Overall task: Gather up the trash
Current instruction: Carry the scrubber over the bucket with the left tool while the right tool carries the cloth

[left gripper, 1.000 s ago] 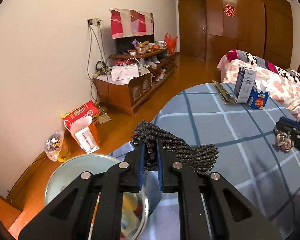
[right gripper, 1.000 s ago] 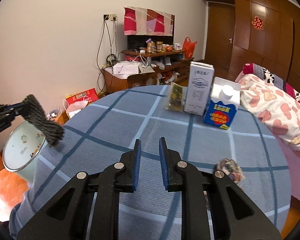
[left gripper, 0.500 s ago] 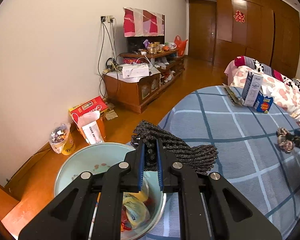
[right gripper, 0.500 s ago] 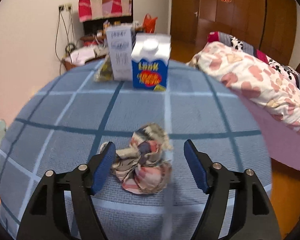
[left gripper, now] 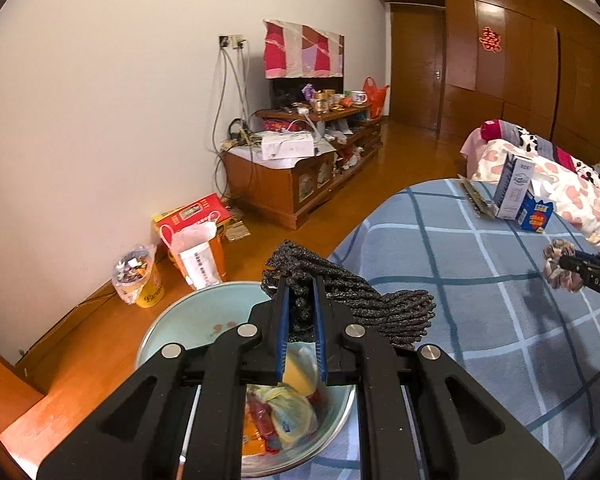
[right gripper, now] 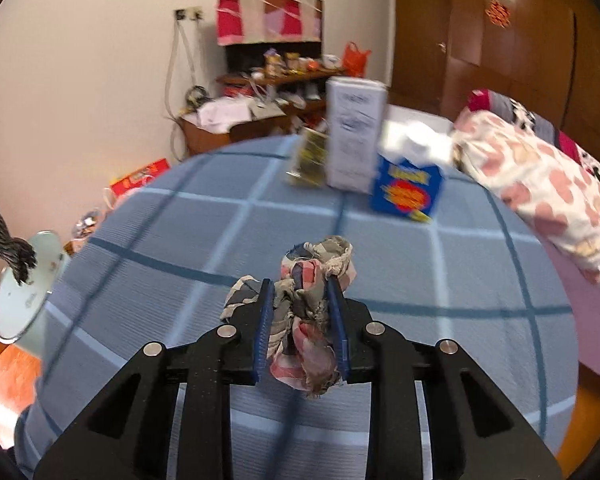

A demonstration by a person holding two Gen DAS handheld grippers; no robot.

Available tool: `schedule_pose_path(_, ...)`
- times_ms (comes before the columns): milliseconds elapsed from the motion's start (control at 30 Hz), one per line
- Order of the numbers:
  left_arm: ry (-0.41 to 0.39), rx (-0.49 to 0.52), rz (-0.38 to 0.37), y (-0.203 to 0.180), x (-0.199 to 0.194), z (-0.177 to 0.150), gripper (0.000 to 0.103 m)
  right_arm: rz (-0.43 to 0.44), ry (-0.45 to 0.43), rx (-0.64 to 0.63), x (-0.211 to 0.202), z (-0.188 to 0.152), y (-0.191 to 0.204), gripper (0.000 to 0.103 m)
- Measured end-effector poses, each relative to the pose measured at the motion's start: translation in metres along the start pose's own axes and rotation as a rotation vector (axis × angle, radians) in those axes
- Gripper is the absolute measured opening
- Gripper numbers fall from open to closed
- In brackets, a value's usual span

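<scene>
My left gripper point(left gripper: 300, 286) is shut on a dark grey knitted glove point(left gripper: 364, 300) and holds it over the rim of a pale green bin point(left gripper: 188, 320) with colourful wrappers inside. The glove also shows in the right wrist view point(right gripper: 8, 240), above the bin point(right gripper: 24, 300). My right gripper point(right gripper: 300, 292) is shut on a crumpled plaid rag point(right gripper: 308, 320), lifted above the blue checked table point(right gripper: 460, 280). That rag also shows in the left wrist view point(left gripper: 558, 264), at the far right.
A white carton point(right gripper: 354, 136), a blue carton point(right gripper: 408, 188) and a flat yellow packet point(right gripper: 310, 156) stand at the table's far edge. A bed with a pink quilt point(right gripper: 540, 184) lies to the right. Bags and boxes point(left gripper: 192, 232) sit on the floor by the wall.
My right gripper has closed on the plaid rag and lifted it off the table. My left gripper has carried the glove further over the bin.
</scene>
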State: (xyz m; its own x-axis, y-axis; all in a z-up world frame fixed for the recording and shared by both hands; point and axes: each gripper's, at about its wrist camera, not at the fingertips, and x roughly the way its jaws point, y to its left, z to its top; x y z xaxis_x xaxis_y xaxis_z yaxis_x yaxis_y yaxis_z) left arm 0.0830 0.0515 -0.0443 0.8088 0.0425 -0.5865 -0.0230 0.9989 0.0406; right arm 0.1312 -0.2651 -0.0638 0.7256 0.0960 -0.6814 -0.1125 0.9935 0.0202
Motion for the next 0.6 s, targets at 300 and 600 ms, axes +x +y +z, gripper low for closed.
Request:
schedule_pose_path(300,0.009,-0.018,0.046,0.021,-0.007,-0.008,0.011,0.099,-0.043,-0.077,-0.001,0.013,0.064,0.027)
schedule_pose_path(600,0.033,-0.02,0.098,0.037,-0.011,-0.017,0.011,0.18,-0.052,-0.16,-0.001,0.016,0.12,0.027)
